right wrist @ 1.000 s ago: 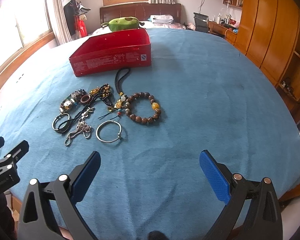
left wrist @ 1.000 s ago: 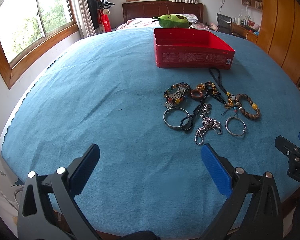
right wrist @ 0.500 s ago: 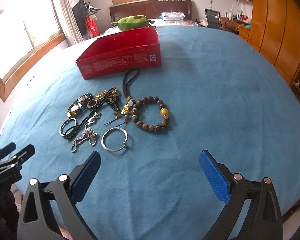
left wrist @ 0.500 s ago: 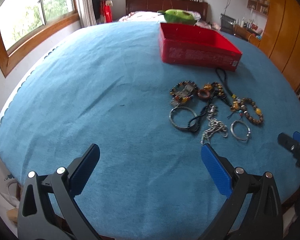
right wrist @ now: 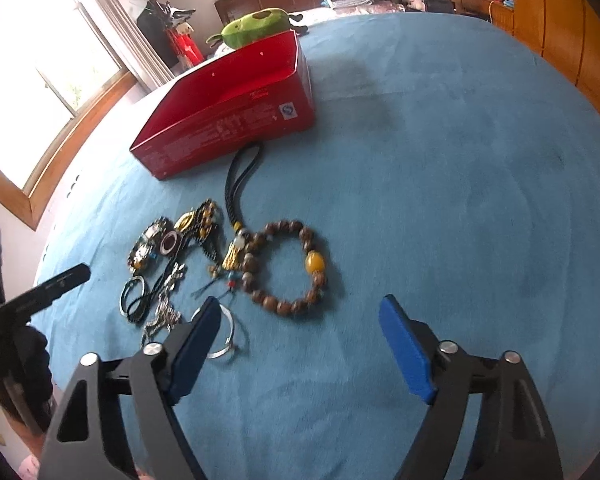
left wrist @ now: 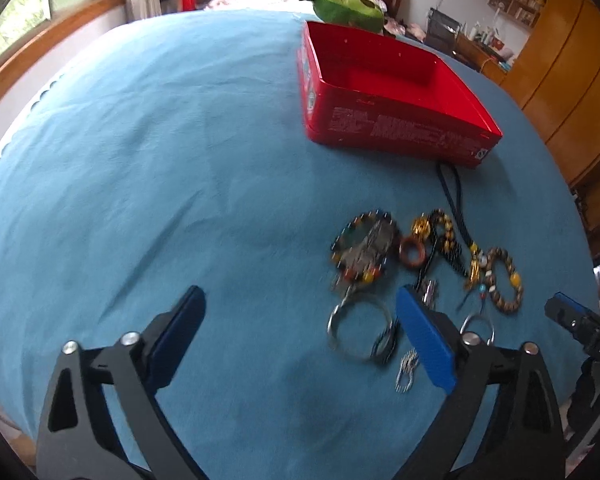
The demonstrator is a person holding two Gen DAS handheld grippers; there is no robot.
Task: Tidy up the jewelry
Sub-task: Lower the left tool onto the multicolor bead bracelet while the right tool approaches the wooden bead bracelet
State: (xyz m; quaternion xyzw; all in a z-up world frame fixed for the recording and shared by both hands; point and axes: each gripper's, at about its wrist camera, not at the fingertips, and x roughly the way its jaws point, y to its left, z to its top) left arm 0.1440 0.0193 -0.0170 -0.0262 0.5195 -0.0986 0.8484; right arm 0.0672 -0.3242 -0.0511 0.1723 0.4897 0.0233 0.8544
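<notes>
Blue cloth covers the whole work surface. Red box sits open-topped on the far part of the cloth, with nothing visible inside it; a green plush toy lies just behind it. Left gripper hovers low over the cloth with its jaws spread wide, holding nothing; its right blue pad overlaps the near edge of the jewelry cluster in the left wrist view. Right gripper is likewise spread wide and holds nothing, positioned just short of the cluster on its near side.

Jewelry lies loose on the cloth in front of the box, all outside it:
- wooden bead bracelet with one amber bead, at the right end of the cluster;
- black braided cord, looping toward the box wall;
- large silver bangle, nearest the left gripper;
- small silver bangle, partly behind the right gripper's left pad;
- multicolour bead bracelet;
- brown ring;
- silver chain.
</notes>
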